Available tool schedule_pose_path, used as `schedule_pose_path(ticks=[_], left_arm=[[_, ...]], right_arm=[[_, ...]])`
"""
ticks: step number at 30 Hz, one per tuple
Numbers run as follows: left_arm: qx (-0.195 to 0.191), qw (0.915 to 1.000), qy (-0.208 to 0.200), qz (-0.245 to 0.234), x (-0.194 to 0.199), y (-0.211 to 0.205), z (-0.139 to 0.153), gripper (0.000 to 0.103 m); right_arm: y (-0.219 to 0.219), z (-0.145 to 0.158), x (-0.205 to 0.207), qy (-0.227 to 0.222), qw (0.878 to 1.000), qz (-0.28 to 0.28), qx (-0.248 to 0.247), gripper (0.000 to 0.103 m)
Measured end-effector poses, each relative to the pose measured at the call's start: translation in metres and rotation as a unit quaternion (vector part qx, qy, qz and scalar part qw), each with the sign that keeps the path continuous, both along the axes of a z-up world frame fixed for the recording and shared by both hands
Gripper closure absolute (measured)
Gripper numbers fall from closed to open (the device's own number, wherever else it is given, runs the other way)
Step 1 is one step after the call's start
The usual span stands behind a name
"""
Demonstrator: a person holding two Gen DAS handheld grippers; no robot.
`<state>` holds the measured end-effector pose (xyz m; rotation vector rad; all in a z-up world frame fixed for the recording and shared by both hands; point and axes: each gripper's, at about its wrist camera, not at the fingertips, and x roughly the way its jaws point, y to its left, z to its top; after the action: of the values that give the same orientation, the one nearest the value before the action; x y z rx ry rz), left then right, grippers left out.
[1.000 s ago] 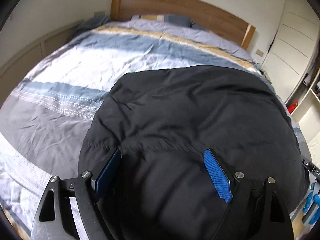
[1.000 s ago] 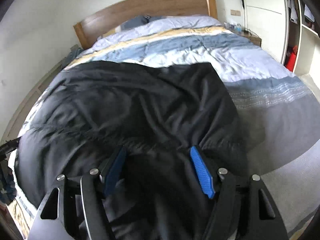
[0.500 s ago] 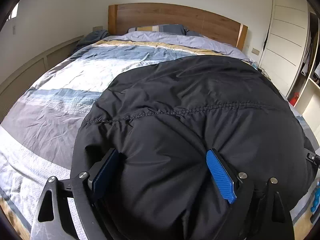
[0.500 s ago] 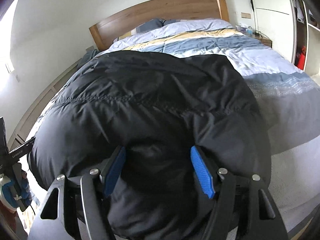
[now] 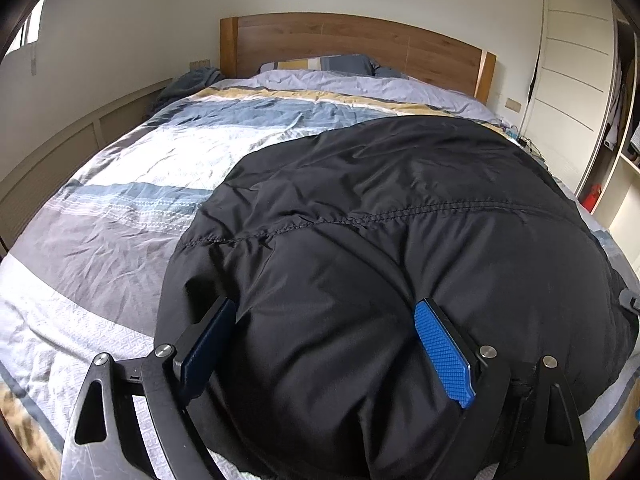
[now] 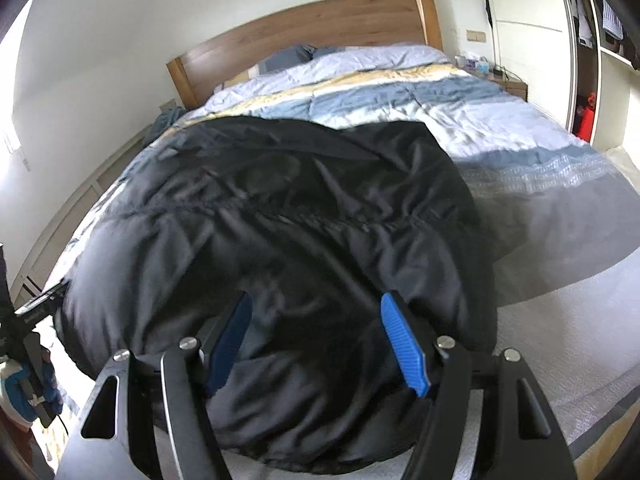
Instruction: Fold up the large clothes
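Note:
A large black padded jacket (image 5: 400, 208) lies spread on the bed (image 5: 132, 184), bulging up at its near end. It also shows in the right wrist view (image 6: 288, 208). My left gripper (image 5: 324, 340) has its blue pads wide apart with a thick bunch of the jacket's near edge between them. My right gripper (image 6: 316, 336) likewise holds a puffy bunch of the jacket's near edge between its spread blue pads. Both hold the fabric lifted above the bed's foot.
The striped blue, white and grey duvet covers the bed up to a wooden headboard (image 5: 352, 44) with pillows (image 5: 320, 64). A wardrobe (image 5: 572, 80) stands on the right, a nightstand (image 6: 508, 84) beside the bed. The other hand's gripper shows at the left edge (image 6: 24, 360).
Both grippers have risen and tipped up with the jacket's near edge in them. The jacket has bulged higher and its seam line has come into view.

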<state>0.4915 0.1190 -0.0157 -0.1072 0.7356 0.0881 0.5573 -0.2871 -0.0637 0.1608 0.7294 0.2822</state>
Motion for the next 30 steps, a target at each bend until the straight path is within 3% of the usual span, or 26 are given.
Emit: schedule_pose_path(ticks=[6, 12, 19, 30], left_arm=[[0.004, 0.9998, -0.017, -0.011, -0.008, -0.012, 0.012, 0.013], [0.012, 0.9998, -0.009, -0.014, -0.005, -0.02, 0.005, 0.013], [0.025, 0.9993, -0.022, -0.016, -0.007, -0.024, 0.0, 0.013], [0.045, 0.9987, -0.007, -0.024, -0.012, -0.027, -0.002, 0.013]], right_arm=[[0.035, 0.019, -0.01, -0.028, 0.999, 0.043, 0.01, 0.037], [0.058, 0.0, -0.006, -0.009, 0.998, 0.061, -0.003, 0.037], [0.034, -0.024, -0.007, 0.009, 0.999, 0.04, -0.001, 0.037], [-0.006, -0.027, -0.017, 0.024, 1.0, 0.005, 0.007, 0.037]])
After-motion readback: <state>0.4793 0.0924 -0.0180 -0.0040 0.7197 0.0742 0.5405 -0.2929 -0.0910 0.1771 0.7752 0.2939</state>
